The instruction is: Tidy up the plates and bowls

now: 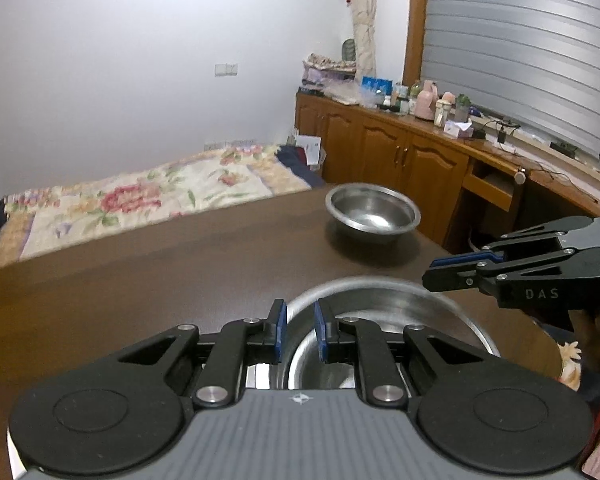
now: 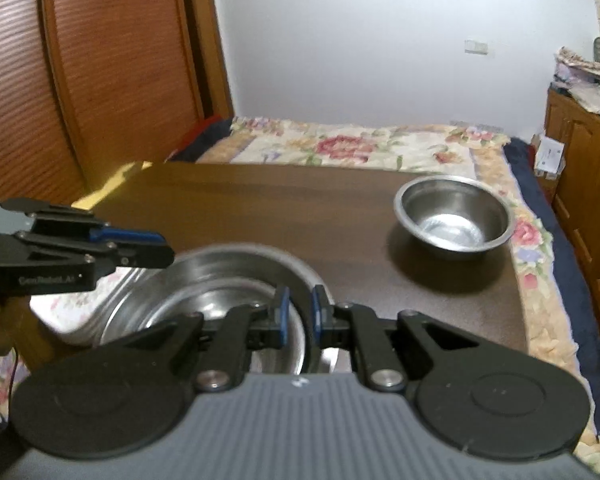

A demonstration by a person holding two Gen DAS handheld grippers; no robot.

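A large steel bowl (image 1: 392,300) (image 2: 228,276) is held between both grippers above the brown table (image 1: 160,272). My left gripper (image 1: 300,330) has its blue pads on either side of the bowl's near rim. My right gripper (image 2: 298,316) clamps the opposite rim. Each gripper shows side-on in the other's view: the right one (image 1: 436,272), the left one (image 2: 160,250). A smaller steel bowl (image 1: 374,212) (image 2: 454,216) stands upright and empty on the far right part of the table (image 2: 260,208).
A bed with a floral cover (image 1: 140,196) (image 2: 340,146) lies behind the table. A wooden cabinet (image 1: 400,156) with bottles stands along the right wall. A wooden shutter door (image 2: 100,80) is at the left. The table's right edge is close to the small bowl.
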